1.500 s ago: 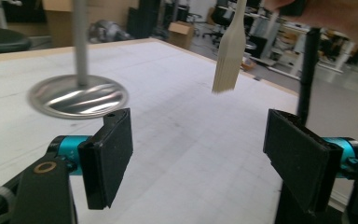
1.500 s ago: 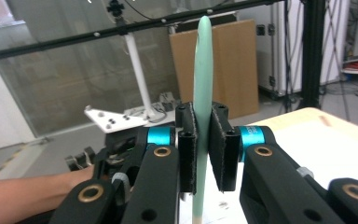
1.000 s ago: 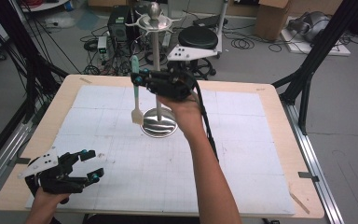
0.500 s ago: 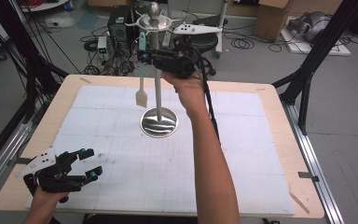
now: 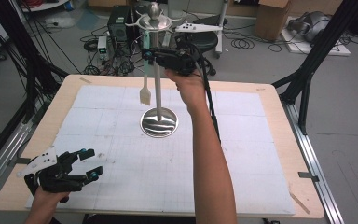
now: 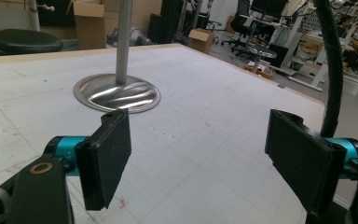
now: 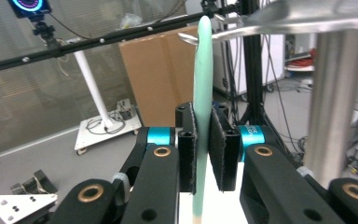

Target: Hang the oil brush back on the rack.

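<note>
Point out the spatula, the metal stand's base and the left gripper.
spatula (image 5: 145, 95), high view, on its pale blade.
metal stand's base (image 6: 116, 92), left gripper view, on the round plate.
left gripper (image 5: 93, 164), high view, between its fingertips.

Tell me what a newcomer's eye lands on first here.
First, the tall shiny metal stand with a round mirror-like base at the middle of the white gridded table mat. Next, the right hand-held gripper, raised beside the pole and shut on a pale green-handled spatula hanging blade-down. The left hand-held gripper sits open at the mat's near left corner.
</note>
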The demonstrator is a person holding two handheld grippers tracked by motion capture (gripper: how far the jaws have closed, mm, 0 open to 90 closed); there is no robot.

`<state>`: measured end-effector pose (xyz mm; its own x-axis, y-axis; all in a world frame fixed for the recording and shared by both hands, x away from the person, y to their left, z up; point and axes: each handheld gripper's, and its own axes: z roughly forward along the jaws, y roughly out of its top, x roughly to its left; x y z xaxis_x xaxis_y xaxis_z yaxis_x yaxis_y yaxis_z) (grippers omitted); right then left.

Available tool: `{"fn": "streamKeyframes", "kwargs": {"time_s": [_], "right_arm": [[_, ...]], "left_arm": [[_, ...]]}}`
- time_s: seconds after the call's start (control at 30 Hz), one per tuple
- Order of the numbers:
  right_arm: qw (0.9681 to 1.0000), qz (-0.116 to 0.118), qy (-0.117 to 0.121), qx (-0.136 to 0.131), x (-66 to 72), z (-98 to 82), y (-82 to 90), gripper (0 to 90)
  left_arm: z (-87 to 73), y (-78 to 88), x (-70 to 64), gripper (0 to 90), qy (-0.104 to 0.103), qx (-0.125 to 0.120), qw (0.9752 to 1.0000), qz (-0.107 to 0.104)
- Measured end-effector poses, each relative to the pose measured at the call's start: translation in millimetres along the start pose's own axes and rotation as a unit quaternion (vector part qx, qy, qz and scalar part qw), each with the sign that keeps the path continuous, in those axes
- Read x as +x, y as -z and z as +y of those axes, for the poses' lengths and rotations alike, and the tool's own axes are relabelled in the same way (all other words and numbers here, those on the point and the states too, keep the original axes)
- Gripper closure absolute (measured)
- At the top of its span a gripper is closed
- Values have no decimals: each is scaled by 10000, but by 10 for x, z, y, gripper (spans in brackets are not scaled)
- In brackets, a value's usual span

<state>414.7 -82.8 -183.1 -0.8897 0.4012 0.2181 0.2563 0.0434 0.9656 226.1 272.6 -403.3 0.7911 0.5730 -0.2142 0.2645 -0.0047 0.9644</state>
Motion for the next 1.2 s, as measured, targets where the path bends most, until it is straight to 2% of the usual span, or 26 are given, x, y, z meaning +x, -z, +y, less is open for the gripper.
{"fn": "streamKeyframes", "kwargs": {"time_s": [0.13, 0.17, 0.2, 0.23, 0.33, 0.37, 0.47, 0.5, 0.53, 0.57, 0.6, 0.63, 0.67, 0.73, 0.77, 0.8, 0.83, 0.87, 0.9, 0.93, 0.97, 1.03, 1.07, 1.13, 1.17, 1.2], "right_arm": [[9999, -91, 61, 32, 15, -15, 17, 777], [9995, -288, 68, 89, 32, -35, 45, 673], [9995, -288, 68, 89, 32, -35, 45, 673], [9989, -439, 117, 137, 51, -67, 92, 638], [9980, -587, 197, 118, 75, -120, 161, 598], [9967, -746, 278, 156, 102, -192, 239, 558], [9953, -890, 340, 177, 128, -267, 310, 512], [9937, -1028, 409, 185, 155, -362, 401, 442], [9937, -1028, 409, 185, 155, -362, 401, 442], [9924, -1133, 453, 142, 194, -491, 514, 388], [9924, -1133, 453, 142, 194, -491, 514, 388], [9903, -1275, 532, 129, 237, -625, 620, 297], [9903, -1275, 532, 129, 237, -625, 620, 297], [9863, -1540, 573, 165, 302, -830, 767, 255], [9850, -1600, 624, 171, 321, -909, 822, 249], [9850, -1600, 624, 171, 321, -909, 822, 249], [9821, -1791, 551, 180, 369, -1094, 954, 246], [9813, -1845, 533, 149, 385, -1160, 1001, 239], [9809, -1878, 489, 136, 412, -1254, 1069, 221], [9809, -1878, 489, 136, 412, -1254, 1069, 221], [9798, -1946, 459, 80, 461, -1453, 1209, 205], [9784, -2024, 392, 126, 505, -1655, 1350, 204], [9784, -2024, 392, 126, 505, -1655, 1350, 204], [9761, -2154, 263, 132, 537, -1854, 1498, 204], [9721, -2342, 110, 95, 575, -2059, 1663, 205], [9721, -2342, 110, 95, 575, -2059, 1663, 205]], "left_arm": [[-2, 7, 6, 230, 4, -9, 10000, 10], [-2, 11, 8, 230, 7, -5, 10000, 25], [-2, 11, 8, 230, 7, -5, 10000, 25], [-2, 13, 9, 230, 21, -44, 10000, 40], [-1, 19, 13, 229, 23, -81, 9999, 69], [-1, 27, 17, 228, 49, -128, 9998, 110], [-1, 34, 22, 226, 75, -172, 9997, 152], [0, 40, 26, 226, 77, -188, 9996, 174], [0, 40, 26, 226, 77, -188, 9996, 174], [-3, 39, 28, 225, 83, -197, 9996, 191], [-4, 39, 32, 225, 77, -193, 9996, 191], [-10, 37, 37, 221, 113, -201, 9995, 236], [-10, 37, 37, 219, 113, -201, 9995, 236], [-16, 30, 42, 216, 150, -226, 9993, 254], [-19, 27, 43, 214, 156, -210, 9993, 267], [-21, 22, 48, 214, 150, -185, 9993, 272], [-24, 9, 50, 213, 163, -142, 9993, 296], [-24, 5, 52, 212, 154, -128, 9993, 313], [-24, 5, 52, 212, 154, -128, 9993, 313], [-24, 1, 52, 212, 159, -134, 9993, 322], [-24, -2, 51, 212, 146, -159, 9992, 347], [-24, -4, 51, 213, 146, -160, 9992, 349], [-24, -6, 52, 213, 142, -159, 9991, 355], [-24, -15, 54, 213, 145, -167, 9991, 367], [-25, -22, 54, 213, 125, -164, 9991, 380], [-25, -22, 54, 213, 125, -164, 9991, 380]]}}
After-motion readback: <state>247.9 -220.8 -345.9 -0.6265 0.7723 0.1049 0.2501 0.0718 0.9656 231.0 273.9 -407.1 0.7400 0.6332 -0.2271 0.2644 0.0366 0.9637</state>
